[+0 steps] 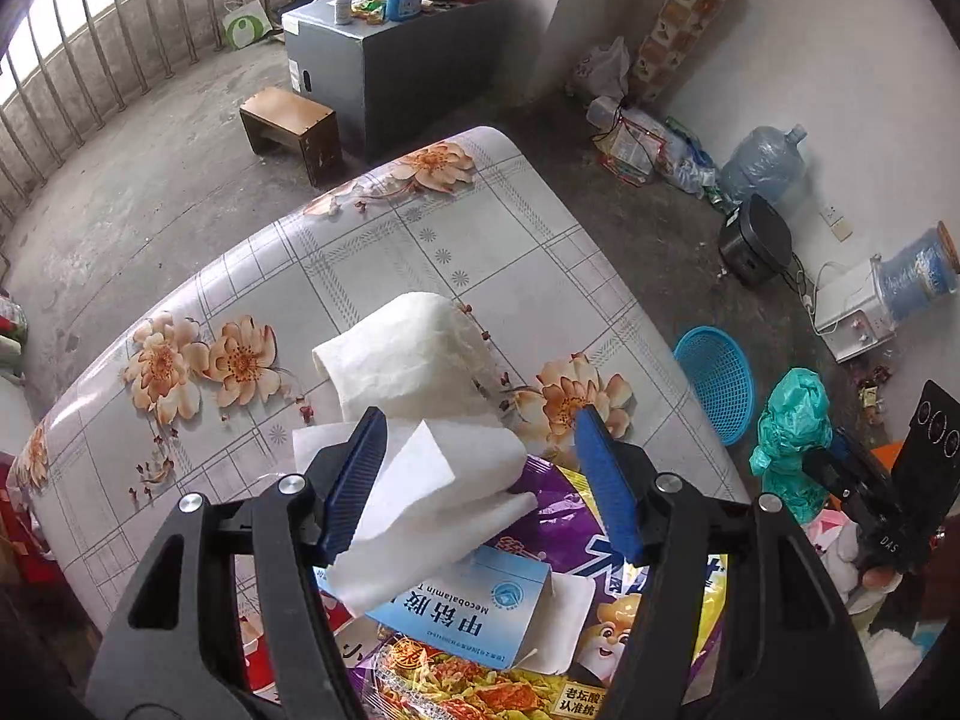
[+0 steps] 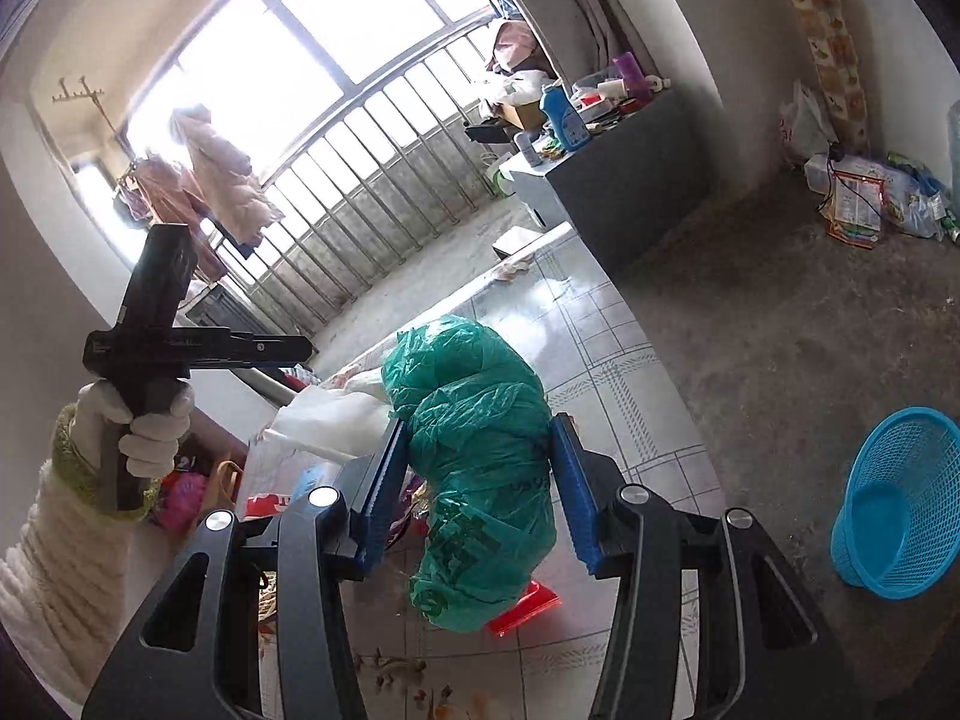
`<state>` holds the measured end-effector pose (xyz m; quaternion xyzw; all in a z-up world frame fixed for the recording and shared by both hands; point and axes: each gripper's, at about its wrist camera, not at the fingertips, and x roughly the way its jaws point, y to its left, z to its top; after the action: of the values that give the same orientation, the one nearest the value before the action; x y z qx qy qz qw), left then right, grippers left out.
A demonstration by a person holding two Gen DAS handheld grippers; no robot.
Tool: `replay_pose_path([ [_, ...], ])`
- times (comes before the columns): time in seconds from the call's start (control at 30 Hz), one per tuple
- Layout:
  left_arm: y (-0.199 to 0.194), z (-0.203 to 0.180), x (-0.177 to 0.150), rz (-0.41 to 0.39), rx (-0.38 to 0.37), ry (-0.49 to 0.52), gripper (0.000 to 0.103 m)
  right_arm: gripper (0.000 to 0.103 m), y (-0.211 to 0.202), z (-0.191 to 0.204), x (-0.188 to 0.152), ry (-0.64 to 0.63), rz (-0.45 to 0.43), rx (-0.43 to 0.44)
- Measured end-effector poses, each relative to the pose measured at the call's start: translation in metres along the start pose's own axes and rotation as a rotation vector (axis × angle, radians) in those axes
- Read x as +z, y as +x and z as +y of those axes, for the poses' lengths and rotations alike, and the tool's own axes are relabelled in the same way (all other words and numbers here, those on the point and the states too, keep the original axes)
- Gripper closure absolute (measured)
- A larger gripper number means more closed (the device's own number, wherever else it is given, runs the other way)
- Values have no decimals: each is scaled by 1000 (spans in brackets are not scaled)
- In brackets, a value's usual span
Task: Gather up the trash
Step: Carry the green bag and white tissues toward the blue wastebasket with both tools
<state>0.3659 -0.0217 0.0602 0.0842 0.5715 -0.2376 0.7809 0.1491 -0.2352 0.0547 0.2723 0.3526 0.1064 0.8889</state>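
In the left wrist view my left gripper (image 1: pixel 480 417) points down over a crumpled white tissue (image 1: pixel 408 354), jaws apart, the right pad clear of it. The tissue lies on a heap of trash: a blue-white medicine box (image 1: pixel 474 606), a purple snack packet (image 1: pixel 564 516) and a noodle wrapper (image 1: pixel 480 690). The heap sits on the floral-clothed table (image 1: pixel 360 252). My right gripper (image 2: pixel 480 420) is shut on a scrunched green plastic bag (image 2: pixel 468 372), held above the table. A red wrapper (image 2: pixel 528 606) lies beneath it. A gloved hand (image 2: pixel 150 426) holds the left gripper (image 2: pixel 300 348).
A blue mesh basket (image 1: pixel 717 384) (image 2: pixel 894 504) stands on the concrete floor to the right of the table. Beyond are a wooden stool (image 1: pixel 294 126), a cluttered grey cabinet (image 1: pixel 384 72), a large water bottle (image 1: pixel 762 162), a black cooker (image 1: pixel 756 246) and floor litter by the wall.
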Motion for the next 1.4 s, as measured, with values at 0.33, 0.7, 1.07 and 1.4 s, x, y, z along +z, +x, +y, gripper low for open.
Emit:
replay_pose_path([
  [0.33,99,7,47,205,180,39,69,56,39,-31,-1,84,58,31],
  [0.7,66,4,43,105,189,52,103,56,20,-46,-12,125,36,43],
  [1.07,108,-43,41,176,331,268,60,56,9,-51,-14,118,14,48],
  [1.4,106,-41,40,165,382,311,102,56,14,-65,-18,154,28,46],
])
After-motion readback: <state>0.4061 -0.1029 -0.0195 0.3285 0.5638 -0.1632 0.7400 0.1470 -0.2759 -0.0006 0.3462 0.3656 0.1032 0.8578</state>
